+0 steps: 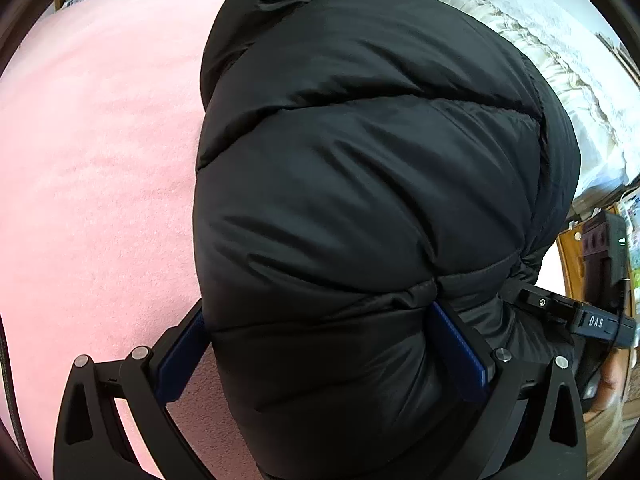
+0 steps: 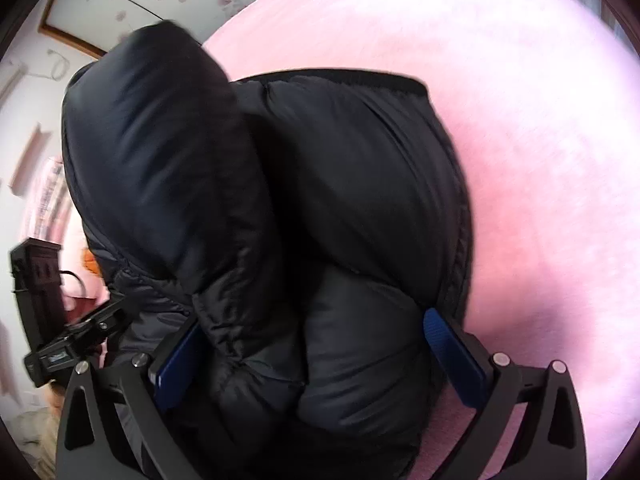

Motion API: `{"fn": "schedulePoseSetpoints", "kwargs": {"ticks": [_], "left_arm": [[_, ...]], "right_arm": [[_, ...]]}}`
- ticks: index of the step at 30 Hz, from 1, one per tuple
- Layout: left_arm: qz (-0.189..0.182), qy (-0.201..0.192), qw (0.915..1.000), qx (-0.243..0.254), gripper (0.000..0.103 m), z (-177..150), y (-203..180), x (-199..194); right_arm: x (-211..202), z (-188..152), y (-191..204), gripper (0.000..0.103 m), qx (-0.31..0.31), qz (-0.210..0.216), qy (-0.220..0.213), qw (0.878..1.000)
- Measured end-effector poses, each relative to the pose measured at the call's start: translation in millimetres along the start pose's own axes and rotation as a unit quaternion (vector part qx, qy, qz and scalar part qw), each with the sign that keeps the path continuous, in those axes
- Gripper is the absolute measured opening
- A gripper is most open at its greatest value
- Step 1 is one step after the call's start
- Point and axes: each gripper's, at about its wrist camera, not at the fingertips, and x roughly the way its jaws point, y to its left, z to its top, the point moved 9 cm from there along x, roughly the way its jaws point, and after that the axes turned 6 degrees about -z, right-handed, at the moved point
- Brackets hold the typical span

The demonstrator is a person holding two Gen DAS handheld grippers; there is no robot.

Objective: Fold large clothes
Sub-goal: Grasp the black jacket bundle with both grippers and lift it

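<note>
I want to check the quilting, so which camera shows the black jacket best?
The left wrist view: the jacket is sharp, seams clear, gripped by the left gripper. The right wrist view shows it blurred and bunched in the right gripper.

The black puffer jacket [image 1: 360, 184] bulges over the left gripper [image 1: 324, 344], hiding the inner faces of its jaws. In the right wrist view the jacket's raised fold is motion-blurred, and the bed [image 2: 540, 160] beneath it is covered.

The only readable text is "DAS", in white letters on the right hand-held gripper [image 1: 576, 312].
</note>
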Motion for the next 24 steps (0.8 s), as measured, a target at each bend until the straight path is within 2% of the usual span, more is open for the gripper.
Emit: {"fn": "schedulePoseSetpoints", "kwargs": {"ticks": [5,8,10,13,14,17,23,24], "left_arm": [[0.015,-0.001,0.9998,0.011,0.103,-1,-3,3],[0.013,-0.001,0.9999,0.004,0.103,0,-3,2],[0.011,0.001,0.9999,0.001,0.103,-3,-1,1],[0.011,0.004,0.9999,-0.001,0.103,-1,2,-1],[0.011,0.005,0.9999,-0.001,0.103,-1,3,-2],[0.014,0.005,0.9999,0.003,0.103,1,2,-4],[0.016,0.004,0.9999,0.0,0.103,7,-2,-8],[0.017,0.005,0.9998,0.0,0.103,6,-13,1]], "right_arm": [[-11,-1,13,0.103,-0.057,-0.116,-0.038,0.991],[-15,-1,17,0.103,-0.065,-0.142,-0.043,0.987],[-17,-2,17,0.103,-0.041,-0.12,-0.027,0.992],[-24,-5,15,0.103,0.005,-0.05,-0.008,0.999],[-27,-6,10,0.103,0.022,-0.039,-0.002,0.999],[-29,-9,4,0.103,0.039,-0.036,0.015,0.998],[-15,-14,-4,0.103,0.086,0.015,0.056,0.995],[-10,-15,-6,0.103,0.093,0.022,0.063,0.993]]}}
